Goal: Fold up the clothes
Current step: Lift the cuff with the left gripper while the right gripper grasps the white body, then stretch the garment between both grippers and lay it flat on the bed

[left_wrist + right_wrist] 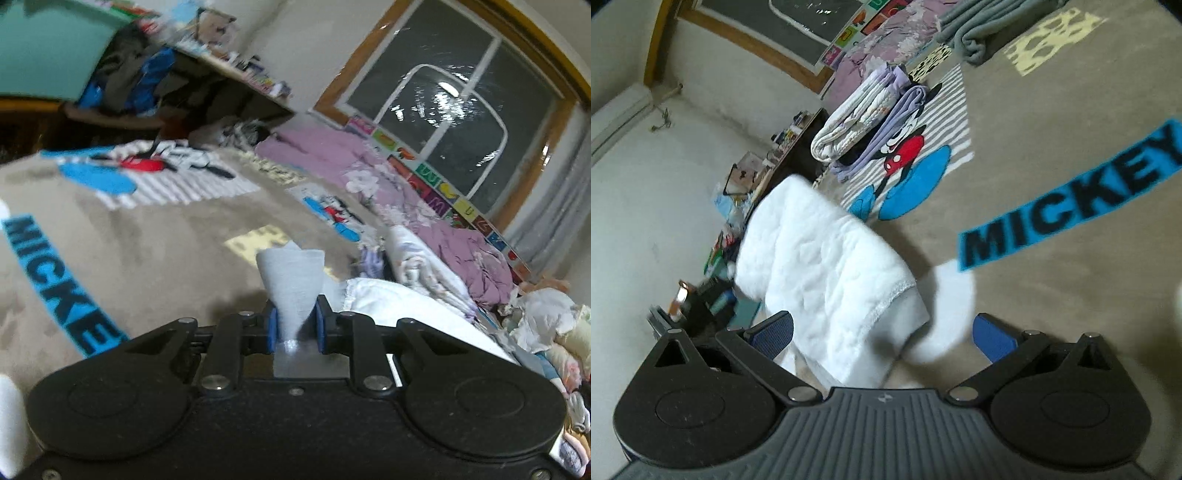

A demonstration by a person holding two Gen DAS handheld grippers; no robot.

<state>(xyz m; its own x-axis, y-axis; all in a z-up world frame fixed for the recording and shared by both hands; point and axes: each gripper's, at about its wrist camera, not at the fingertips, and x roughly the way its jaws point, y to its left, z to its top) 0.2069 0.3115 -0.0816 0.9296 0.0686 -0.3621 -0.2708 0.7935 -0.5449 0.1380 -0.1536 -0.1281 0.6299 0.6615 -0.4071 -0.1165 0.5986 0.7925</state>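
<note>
A pale grey-white corner of cloth (291,266) fans up from between the blue pads of my left gripper (295,317), which is shut on it above the beige Mickey blanket (147,251). In the right wrist view a white quilted garment (820,266) with a stitched hem lies bunched on the same blanket (1034,110). Its lower end reaches in between the fingers of my right gripper (882,332), which stands wide open with both blue pads (993,338) well apart from the fabric. Whether both views show the same garment I cannot tell.
A stack of folded laundry (864,110) rests on the blanket's Mickey picture, with a folded grey blanket (982,29) beyond it. A purple floral quilt (369,166) lies along the window wall. Cluttered shelves (147,74) and a pile of clothes (546,325) flank the bed.
</note>
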